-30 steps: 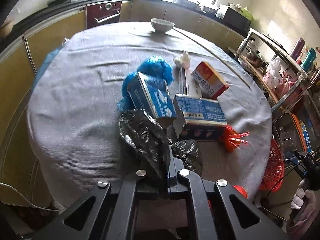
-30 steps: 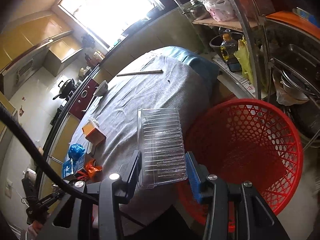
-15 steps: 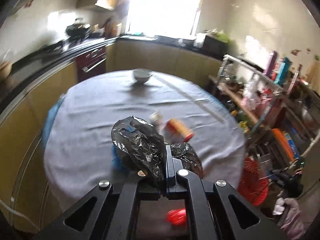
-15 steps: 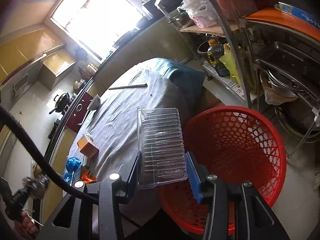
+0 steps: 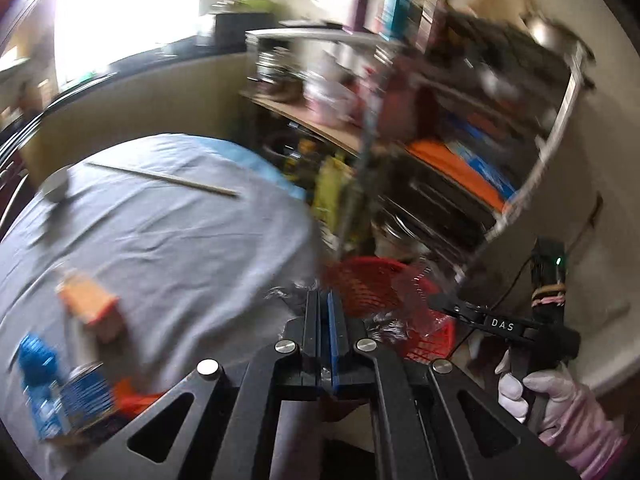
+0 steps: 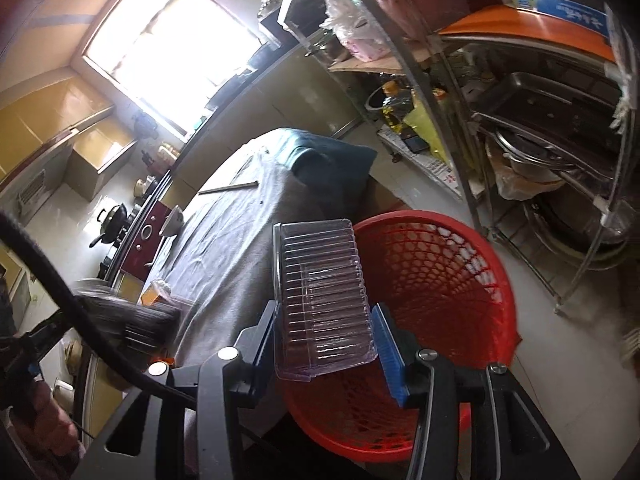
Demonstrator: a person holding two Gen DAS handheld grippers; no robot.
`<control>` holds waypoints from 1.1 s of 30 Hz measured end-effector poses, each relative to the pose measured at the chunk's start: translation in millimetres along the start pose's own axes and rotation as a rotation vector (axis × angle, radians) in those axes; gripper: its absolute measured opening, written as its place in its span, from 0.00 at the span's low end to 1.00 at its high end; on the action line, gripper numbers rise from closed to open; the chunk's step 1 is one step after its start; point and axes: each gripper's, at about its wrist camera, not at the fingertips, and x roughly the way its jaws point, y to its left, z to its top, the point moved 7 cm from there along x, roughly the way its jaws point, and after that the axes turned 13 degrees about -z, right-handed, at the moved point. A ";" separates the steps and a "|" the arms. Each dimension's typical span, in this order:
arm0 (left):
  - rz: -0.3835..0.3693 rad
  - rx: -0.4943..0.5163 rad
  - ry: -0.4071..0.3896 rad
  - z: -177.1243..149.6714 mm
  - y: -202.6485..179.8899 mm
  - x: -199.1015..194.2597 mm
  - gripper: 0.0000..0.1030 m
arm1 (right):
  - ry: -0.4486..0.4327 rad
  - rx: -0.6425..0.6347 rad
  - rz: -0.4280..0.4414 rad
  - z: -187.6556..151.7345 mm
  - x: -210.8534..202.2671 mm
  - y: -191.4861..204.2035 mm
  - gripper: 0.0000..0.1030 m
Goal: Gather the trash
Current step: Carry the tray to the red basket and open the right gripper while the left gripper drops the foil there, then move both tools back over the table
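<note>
Kitchen table, right gripper angled over basket

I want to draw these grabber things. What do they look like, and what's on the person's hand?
Both are black, with shiny silver bolts. The left gripper and right gripper have flat fingers with blue pads. A thick black cable runs by the right one. White letters spell DAS on its side. The right hand wears a pale glove.

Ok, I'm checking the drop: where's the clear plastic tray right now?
In the right wrist view, the clear plastic tray sits between the right gripper's fingers, over the near-left rim of the red basket, beside the grey-clothed table.
</note>
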 end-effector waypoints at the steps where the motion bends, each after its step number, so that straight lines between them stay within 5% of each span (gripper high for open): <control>1: -0.003 0.017 0.024 1.5 -7.1 17.3 0.03 | 0.002 0.010 -0.008 0.5 -0.7 -5.7 0.49; 3: -0.017 0.039 0.058 2.7 -18.2 39.9 0.06 | 0.016 0.034 0.001 0.2 -1.1 -12.0 0.55; 7: 0.019 0.035 0.079 2.5 -13.4 51.4 0.28 | 0.025 0.059 -0.016 1.3 -1.0 -21.3 0.58; 15: 0.191 -0.060 -0.070 5.7 54.5 -42.8 0.50 | -0.004 0.005 -0.004 7.8 -9.6 -8.2 0.58; 20: 0.424 -0.171 -0.189 -22.3 122.1 -149.6 0.61 | 0.004 -0.112 0.061 1.0 -9.6 38.8 0.58; 25: 0.604 -0.293 -0.213 -77.3 181.0 -222.7 0.64 | 0.045 -0.285 0.171 -22.4 -9.2 111.1 0.58; 33: 0.622 -0.479 -0.177 -160.5 224.3 -244.0 0.64 | 0.177 -0.646 0.398 -105.2 -15.3 239.3 0.59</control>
